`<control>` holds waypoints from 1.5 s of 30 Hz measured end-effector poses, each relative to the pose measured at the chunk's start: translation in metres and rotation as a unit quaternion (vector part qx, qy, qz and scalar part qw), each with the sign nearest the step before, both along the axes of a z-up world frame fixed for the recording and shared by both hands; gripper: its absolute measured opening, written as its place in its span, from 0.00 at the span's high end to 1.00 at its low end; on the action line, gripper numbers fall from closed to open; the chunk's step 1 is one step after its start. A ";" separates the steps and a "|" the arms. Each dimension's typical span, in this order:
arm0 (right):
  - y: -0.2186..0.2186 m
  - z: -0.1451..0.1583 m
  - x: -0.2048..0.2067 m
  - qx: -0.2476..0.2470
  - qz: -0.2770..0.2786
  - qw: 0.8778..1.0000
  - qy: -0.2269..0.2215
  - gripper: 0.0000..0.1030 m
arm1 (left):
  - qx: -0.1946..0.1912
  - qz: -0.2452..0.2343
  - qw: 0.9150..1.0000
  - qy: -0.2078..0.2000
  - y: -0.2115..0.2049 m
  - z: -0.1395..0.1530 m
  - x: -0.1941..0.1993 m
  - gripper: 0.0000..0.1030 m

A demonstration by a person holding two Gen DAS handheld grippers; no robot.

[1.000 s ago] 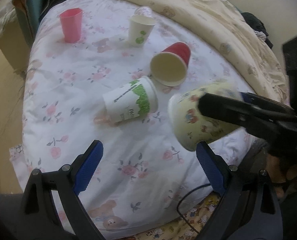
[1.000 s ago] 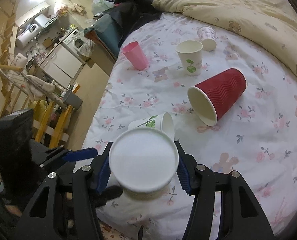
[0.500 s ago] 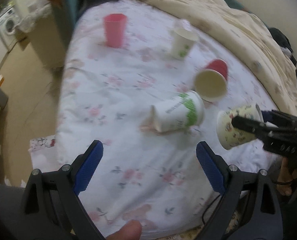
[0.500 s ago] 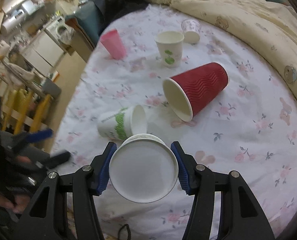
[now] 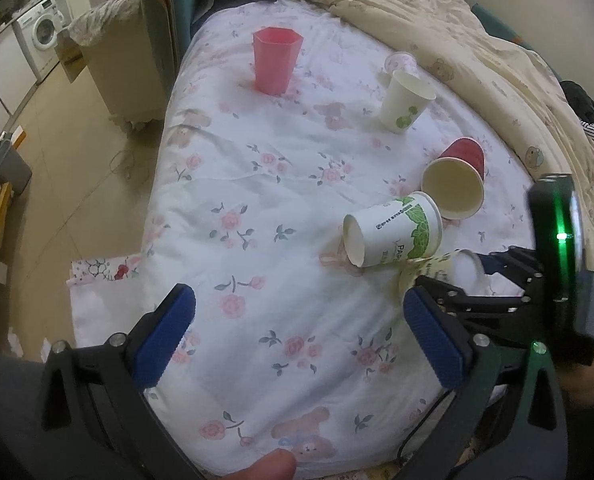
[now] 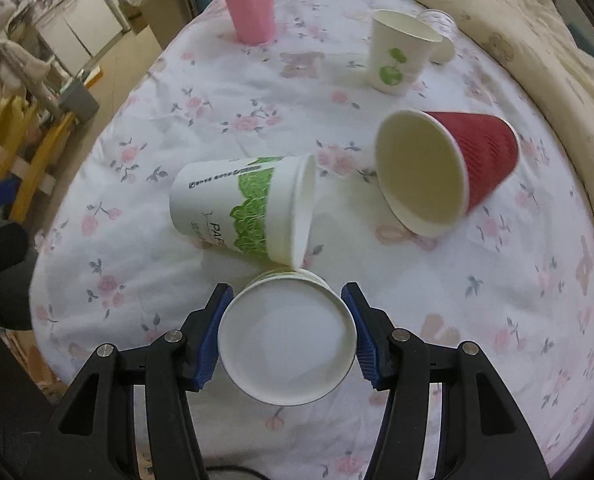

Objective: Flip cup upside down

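On the bed (image 5: 257,208), the left gripper (image 5: 297,332) hovers with jaws wide apart and empty. A green-printed paper cup (image 6: 243,210) lies on its side, touching the cup (image 6: 287,346) that the right gripper (image 6: 288,338) has clamped between its jaws, white bottom toward the camera. A red cup (image 6: 445,172) lies further right.

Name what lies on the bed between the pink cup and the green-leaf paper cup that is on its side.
Nothing but bare floral sheet lies between the pink cup and the green-leaf paper cup. Both wrist views show it, the left most clearly.
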State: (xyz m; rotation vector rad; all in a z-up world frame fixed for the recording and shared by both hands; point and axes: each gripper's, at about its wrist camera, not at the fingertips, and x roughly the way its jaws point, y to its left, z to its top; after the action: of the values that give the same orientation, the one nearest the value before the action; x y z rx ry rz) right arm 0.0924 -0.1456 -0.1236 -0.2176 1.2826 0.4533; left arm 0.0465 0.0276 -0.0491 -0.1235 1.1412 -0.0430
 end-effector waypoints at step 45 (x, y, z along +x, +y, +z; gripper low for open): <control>-0.093 0.135 -0.125 0.115 -0.170 0.960 -0.189 0.10 | 0.008 -0.008 0.992 -0.129 -0.033 0.056 -0.077 0.00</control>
State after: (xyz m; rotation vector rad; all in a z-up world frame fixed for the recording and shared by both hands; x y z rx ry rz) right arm -0.0323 -0.2383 0.0116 0.1108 0.8603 0.2469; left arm -0.0301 -0.0059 0.0073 -0.0906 0.8850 -0.0625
